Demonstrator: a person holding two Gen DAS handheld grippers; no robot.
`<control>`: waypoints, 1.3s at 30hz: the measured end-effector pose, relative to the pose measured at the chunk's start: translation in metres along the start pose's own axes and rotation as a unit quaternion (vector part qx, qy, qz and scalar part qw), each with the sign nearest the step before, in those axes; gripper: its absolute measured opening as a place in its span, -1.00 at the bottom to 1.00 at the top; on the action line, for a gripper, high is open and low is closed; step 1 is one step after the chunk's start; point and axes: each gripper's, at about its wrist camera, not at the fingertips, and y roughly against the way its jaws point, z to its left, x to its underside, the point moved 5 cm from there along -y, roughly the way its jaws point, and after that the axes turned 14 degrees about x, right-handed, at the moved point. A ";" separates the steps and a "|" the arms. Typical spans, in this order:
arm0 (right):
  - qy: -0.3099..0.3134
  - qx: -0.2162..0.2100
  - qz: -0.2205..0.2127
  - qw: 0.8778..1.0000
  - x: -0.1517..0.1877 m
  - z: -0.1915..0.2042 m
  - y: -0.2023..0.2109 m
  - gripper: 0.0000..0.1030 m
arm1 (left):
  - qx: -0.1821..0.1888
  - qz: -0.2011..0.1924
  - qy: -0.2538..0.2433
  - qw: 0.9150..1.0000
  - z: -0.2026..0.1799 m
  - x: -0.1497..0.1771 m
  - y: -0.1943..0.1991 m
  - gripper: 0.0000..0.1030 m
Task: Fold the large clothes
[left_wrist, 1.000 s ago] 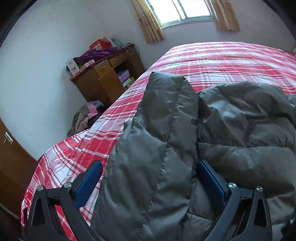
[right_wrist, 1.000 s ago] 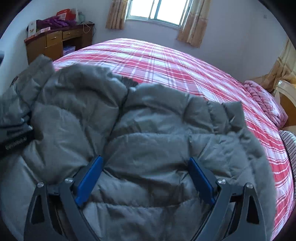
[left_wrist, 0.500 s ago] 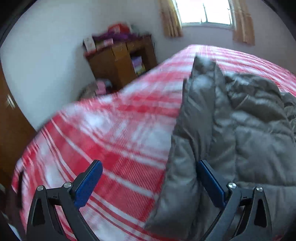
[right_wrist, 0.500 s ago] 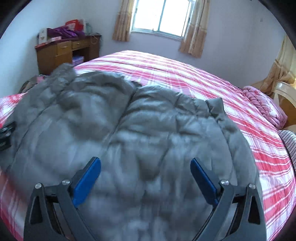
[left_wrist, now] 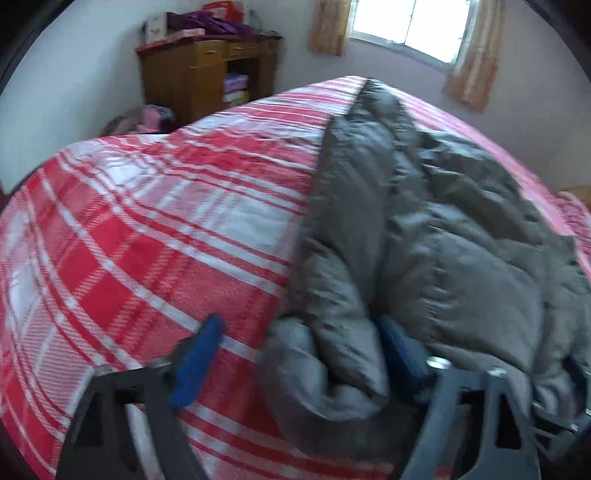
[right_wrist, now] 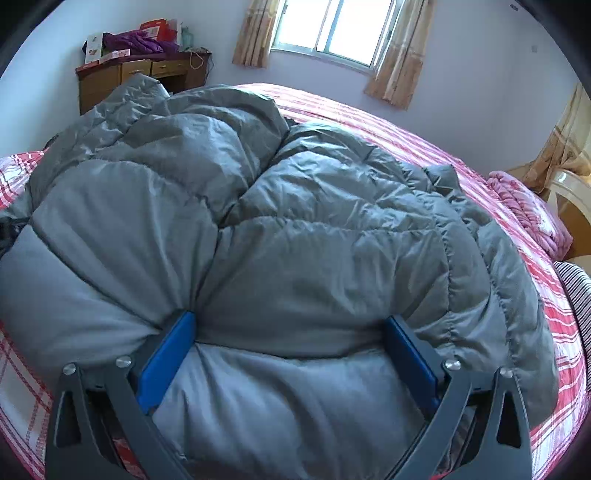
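A large grey puffer jacket lies spread on a bed with a red and white plaid cover. In the left wrist view the jacket fills the right half, and its near left edge bulges between the jaws. My left gripper is open, low at that edge, with the left pad over the bare cover. My right gripper is open, wide apart, with a thick fold of the jacket's near hem between its blue pads.
A wooden desk with boxes and purple cloth stands by the far left wall, with a clothes pile on the floor beside it. A window with curtains is at the back. A pink blanket lies at the bed's right side.
Both grippers dropped lower and closer to the jacket's near hem. The left one swung left off the sleeve to the jacket's left edge. The jacket now bulges between the right jaws.
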 end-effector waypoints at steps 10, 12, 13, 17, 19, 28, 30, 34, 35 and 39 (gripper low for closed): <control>-0.008 0.003 -0.027 1.000 -0.009 -0.015 0.038 0.84 | 0.060 0.007 -0.017 0.998 -0.019 -0.007 -0.006 -0.73; 0.032 0.000 0.004 0.999 0.003 0.002 0.022 0.84 | 0.071 0.006 -0.024 0.997 -0.023 -0.006 -0.001 -0.81; 0.034 0.004 -0.002 0.999 0.007 0.005 0.018 0.84 | 0.073 0.003 -0.030 0.997 -0.024 -0.007 0.001 -0.83; 0.027 0.014 -0.016 0.999 0.010 0.008 0.015 0.85 | 0.094 -0.009 -0.039 0.995 -0.025 -0.011 0.016 -0.89; 0.025 0.011 -0.015 0.999 0.010 0.006 0.014 0.85 | 0.104 -0.020 -0.045 0.993 -0.027 -0.013 0.028 -0.90; 0.019 0.005 -0.003 1.000 0.016 0.012 0.029 0.76 | 0.153 -0.058 -0.017 0.986 -0.003 -0.021 0.086 -0.92; 0.022 -0.006 -0.005 1.000 0.017 0.022 0.036 0.76 | 0.141 -0.076 -0.025 0.987 -0.001 -0.020 0.107 -0.92; 0.051 -0.033 -0.035 0.997 0.016 0.064 0.062 0.76 | 0.110 -0.109 -0.049 0.987 0.004 -0.030 0.142 -0.92; 0.060 -0.041 -0.041 0.996 0.014 0.072 0.067 0.76 | 0.102 -0.117 -0.062 0.986 -0.001 -0.035 0.151 -0.92; 0.055 -0.094 -0.060 0.992 0.002 0.063 0.093 0.76 | 0.101 -0.138 -0.121 0.978 -0.042 -0.047 0.175 -0.92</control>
